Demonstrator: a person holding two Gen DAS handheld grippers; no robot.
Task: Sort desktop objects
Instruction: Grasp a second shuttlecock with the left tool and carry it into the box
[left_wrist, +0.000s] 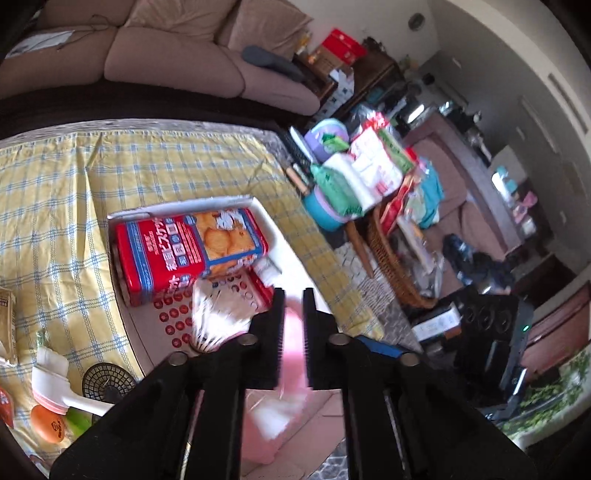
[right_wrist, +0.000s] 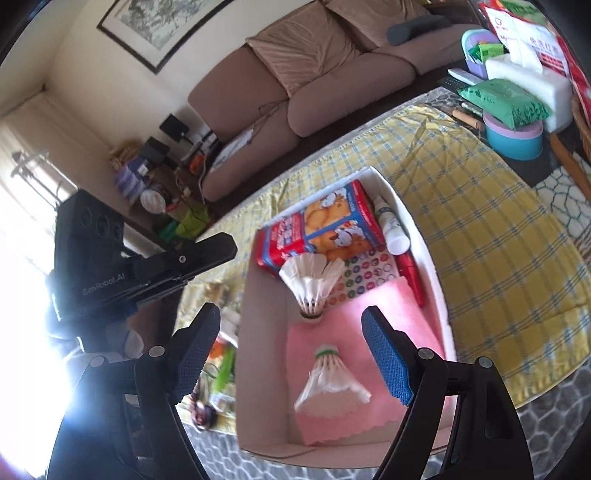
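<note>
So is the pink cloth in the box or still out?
In. The pink cloth lies flat on the box floor with a shuttlecock lying on it.

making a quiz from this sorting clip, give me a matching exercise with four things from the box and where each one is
Things:
1. biscuit tin
2. white bottle
3. upright shuttlecock
4. tipped shuttlecock

Places:
A. lying on the pink cloth
B. along the box wall beside the tin
C. far end of the box
D. cork down at the cloth's far edge

Pairs: 1-C, 2-B, 3-D, 4-A
</note>
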